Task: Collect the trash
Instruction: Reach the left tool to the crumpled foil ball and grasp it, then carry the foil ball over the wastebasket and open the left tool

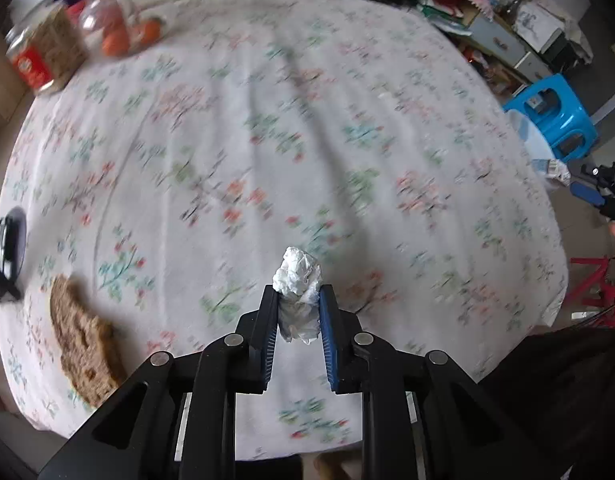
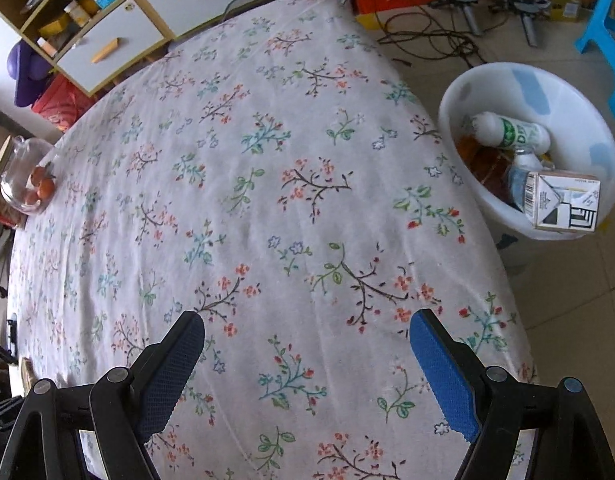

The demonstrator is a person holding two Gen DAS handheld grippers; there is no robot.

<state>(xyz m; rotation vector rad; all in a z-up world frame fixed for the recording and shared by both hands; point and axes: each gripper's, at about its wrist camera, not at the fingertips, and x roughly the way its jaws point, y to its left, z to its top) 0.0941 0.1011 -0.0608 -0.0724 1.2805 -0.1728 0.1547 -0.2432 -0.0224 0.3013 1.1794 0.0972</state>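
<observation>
A: Floral tablecloth (image 2: 267,168), thin white fabric printed with red and teal sprigs, lies slightly wrinkled over a round table. Left view is motion-blurred across the cloth.

B: Task item?

A: One crumpled white tissue wad (image 1: 298,276), creased and irregular, pinched between the blue ribbed pads of the left gripper (image 1: 299,300). Jaws narrow, closed against both sides of the wad, which sticks out past the tips, above the near part of the cloth.

B: Right gripper (image 2: 307,322)?

A: Jaws spread wide, nothing between them; two textured blue pads (image 2: 439,372) over the cloth at the near edge of the table.

B: Containers?

A: One white round plastic bin (image 2: 587,120) on the tiled floor, just beside the table's right edge. Contents: one white bottle with green lettering (image 2: 511,132), one small printed carton with a barcode (image 2: 563,204), some amber wrapping beneath; further items cannot be told apart. One clear domed container (image 2: 23,168) at the far left edge holds orange-red fruits, count unclear.

B: Other objects on the cloth?

A: One flat brown coarse-textured piece (image 1: 83,344), near left. One jar with a red label (image 1: 31,64), far left. One blue plastic stool (image 1: 555,116) stands on the floor to the right.
</observation>
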